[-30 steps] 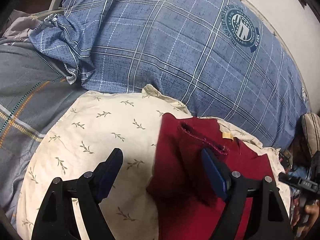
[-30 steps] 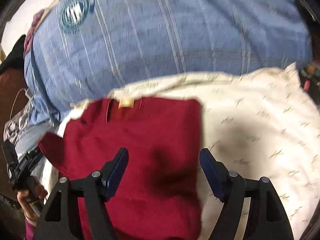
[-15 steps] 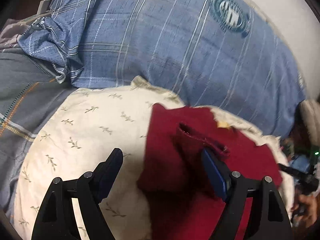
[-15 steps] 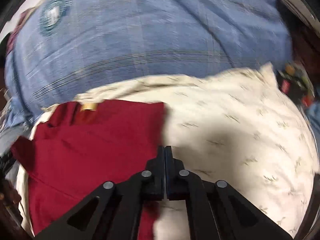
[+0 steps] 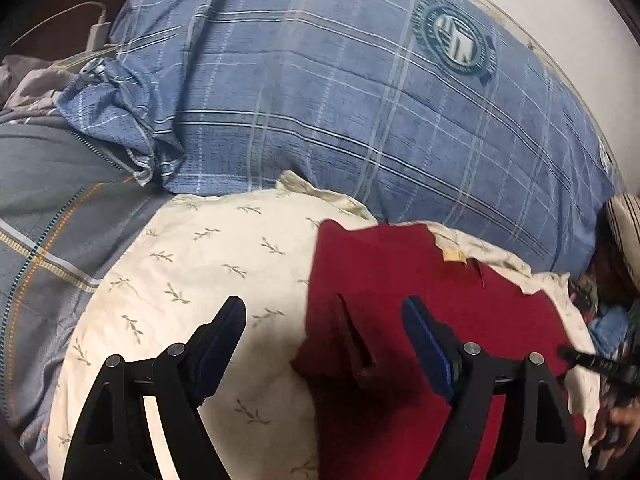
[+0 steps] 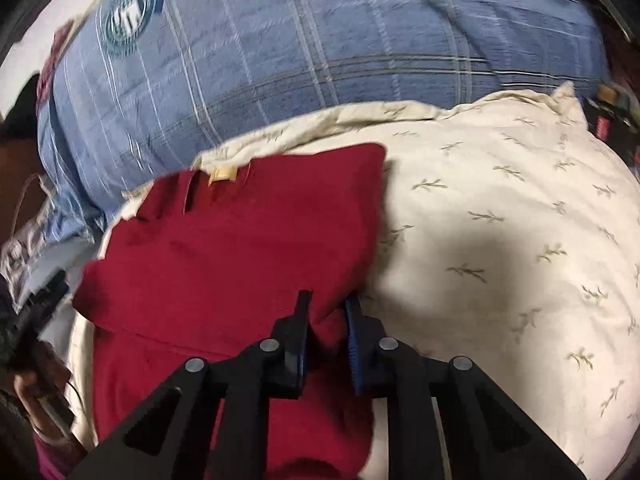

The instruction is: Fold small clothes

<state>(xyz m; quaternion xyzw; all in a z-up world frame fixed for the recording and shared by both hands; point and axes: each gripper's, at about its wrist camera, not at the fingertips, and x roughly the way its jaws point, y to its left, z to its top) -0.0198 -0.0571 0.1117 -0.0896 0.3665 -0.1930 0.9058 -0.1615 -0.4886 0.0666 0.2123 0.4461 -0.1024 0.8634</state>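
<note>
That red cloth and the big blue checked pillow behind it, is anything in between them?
Only a strip of the cream leaf-print pillow separates red cloth from blue pillow, clearest in the right wrist view.

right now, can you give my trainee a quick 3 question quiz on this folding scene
1. True or false: the left gripper is shut on the red garment.
2. What does the red garment lie on? A) blue plaid pillow B) cream leaf-print pillow C) bare floor
3. Fill in: the right gripper has its jaws nearly closed around the red garment's ____ edge.

Key: 1 false, its jaws are wide open; 2 B; 3 right
</note>
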